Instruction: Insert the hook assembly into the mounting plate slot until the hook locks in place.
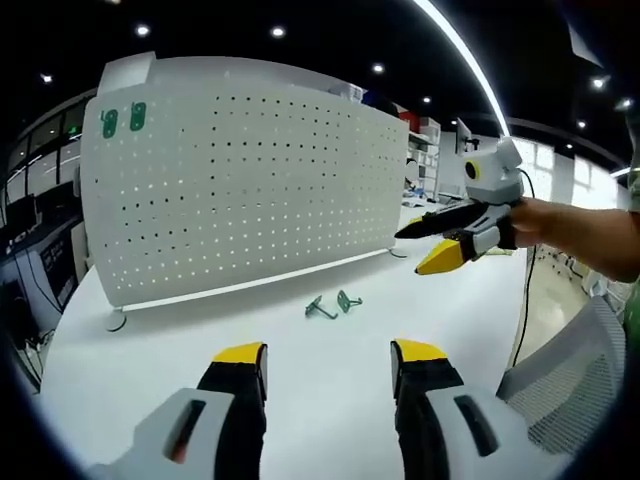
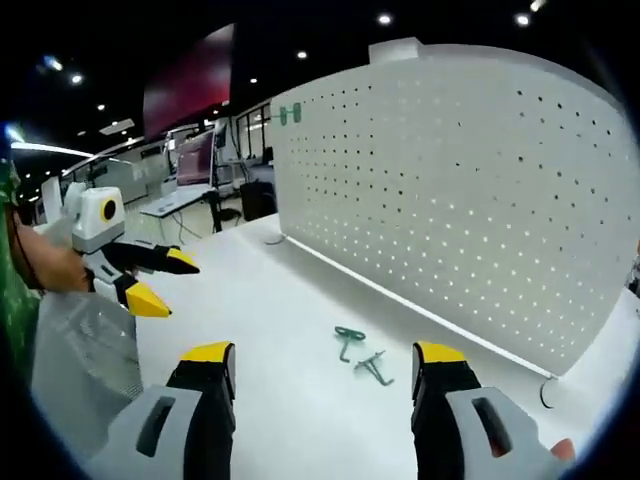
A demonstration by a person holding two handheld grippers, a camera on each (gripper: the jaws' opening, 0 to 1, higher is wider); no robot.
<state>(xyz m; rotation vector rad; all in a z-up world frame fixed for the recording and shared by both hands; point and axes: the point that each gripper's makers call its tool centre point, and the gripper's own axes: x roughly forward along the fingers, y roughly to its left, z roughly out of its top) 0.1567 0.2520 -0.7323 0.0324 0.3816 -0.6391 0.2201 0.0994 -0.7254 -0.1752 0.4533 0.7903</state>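
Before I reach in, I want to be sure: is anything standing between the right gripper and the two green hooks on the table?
Nothing visible does. The right gripper is open, and only bare white table lies between it and the two green hooks. The left gripper is off to the side, and the pegboard stands behind the hooks.

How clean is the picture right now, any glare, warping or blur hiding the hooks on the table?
Left gripper view: fisheye bows the pegboard; ceiling strip light glares at the top; hooks sharp but small. Right gripper view: same bowing of the board; hooks clear with faint shadows on the evenly lit table.
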